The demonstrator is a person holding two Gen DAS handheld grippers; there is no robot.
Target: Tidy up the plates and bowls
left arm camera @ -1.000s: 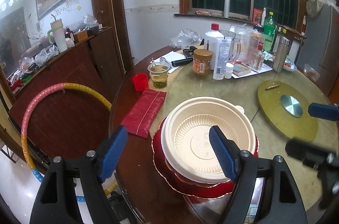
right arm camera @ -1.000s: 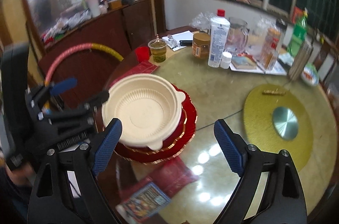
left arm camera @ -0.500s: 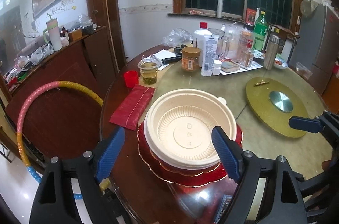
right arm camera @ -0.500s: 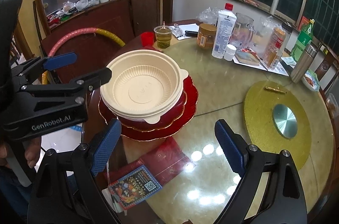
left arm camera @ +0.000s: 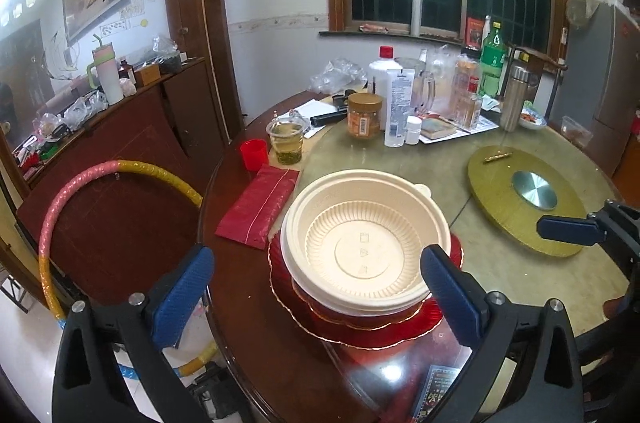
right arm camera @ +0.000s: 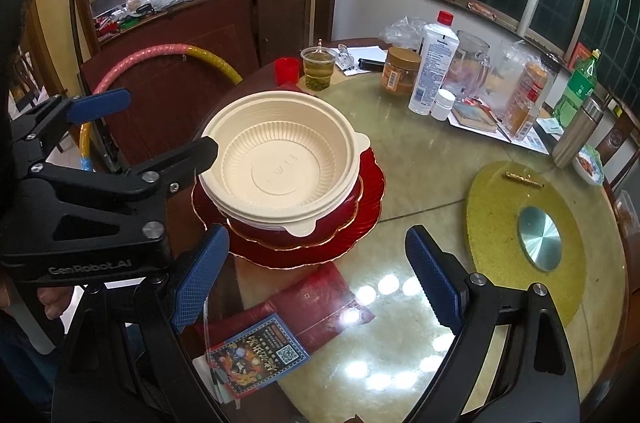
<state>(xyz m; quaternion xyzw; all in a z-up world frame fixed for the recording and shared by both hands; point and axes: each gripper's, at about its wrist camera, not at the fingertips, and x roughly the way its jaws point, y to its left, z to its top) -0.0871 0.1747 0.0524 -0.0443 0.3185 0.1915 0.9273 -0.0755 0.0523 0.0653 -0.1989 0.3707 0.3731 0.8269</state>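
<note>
Because the cream ribbed plastic bowls sit nested on the scalloped red gold-rimmed plates, largest underneath, the pile rests steady near the edge of the round glass-topped table. The left gripper, its jaws opening, straddles the stack without pressing it; the right gripper hangs wide and empty just beside.

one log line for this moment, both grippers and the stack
left gripper: opening, empty | right gripper: open, empty | cream bowl atop red plates
</note>
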